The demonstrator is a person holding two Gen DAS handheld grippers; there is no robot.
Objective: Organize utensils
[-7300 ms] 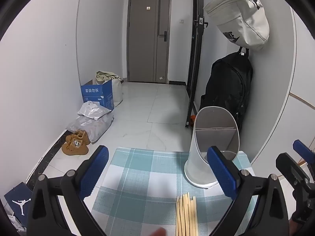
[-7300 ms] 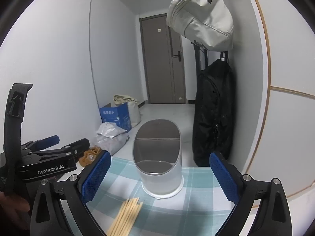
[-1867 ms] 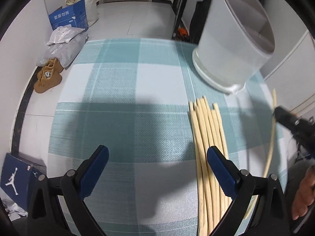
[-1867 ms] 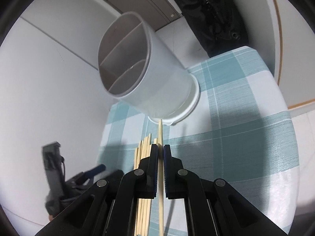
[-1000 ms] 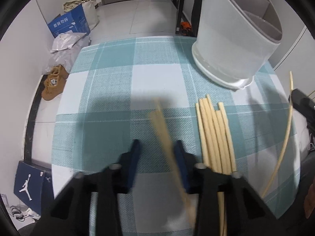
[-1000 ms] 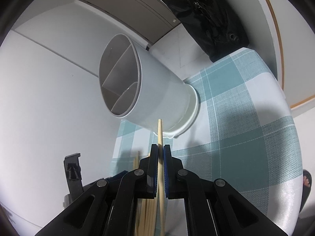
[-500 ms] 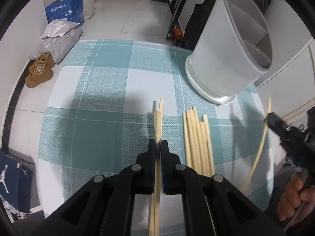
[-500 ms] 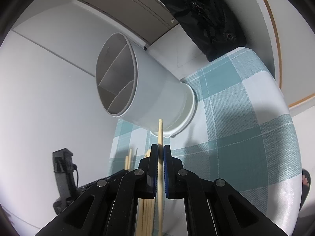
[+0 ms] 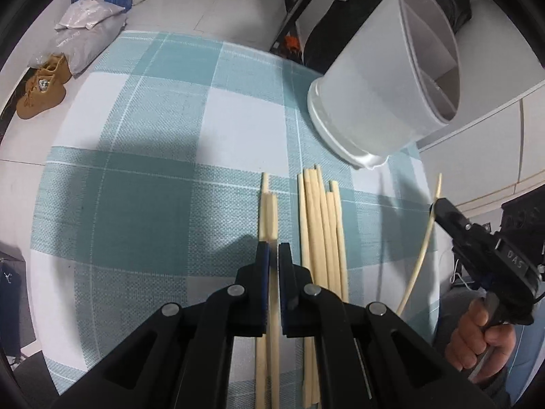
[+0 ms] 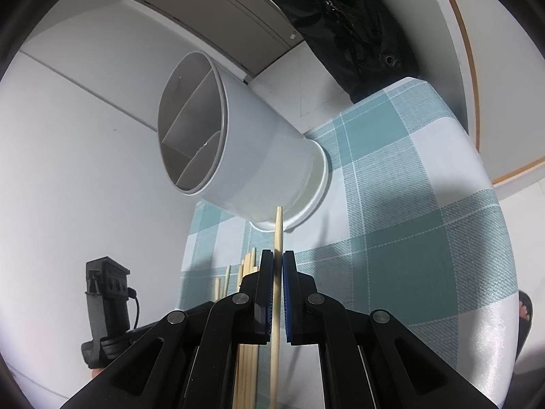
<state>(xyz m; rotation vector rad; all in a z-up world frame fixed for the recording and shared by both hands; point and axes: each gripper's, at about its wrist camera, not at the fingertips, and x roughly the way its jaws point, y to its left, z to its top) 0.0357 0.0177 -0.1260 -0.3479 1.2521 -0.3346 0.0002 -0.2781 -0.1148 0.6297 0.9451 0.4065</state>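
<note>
So with both grippers [image 9: 273, 248] [image 10: 277, 255] clamped on chopsticks [image 9: 267, 204] [image 10: 278, 225], we should lift ours level, then tip them into the holder [image 9: 381, 95] at two o'clock.

You have one white holder [image 9: 381, 102] with three compartments, two grippers, two chopsticks [image 9: 267, 204] apart from a bundle of about five [image 9: 322, 211], and one chopstick [image 10: 277, 238] held separately.
</note>
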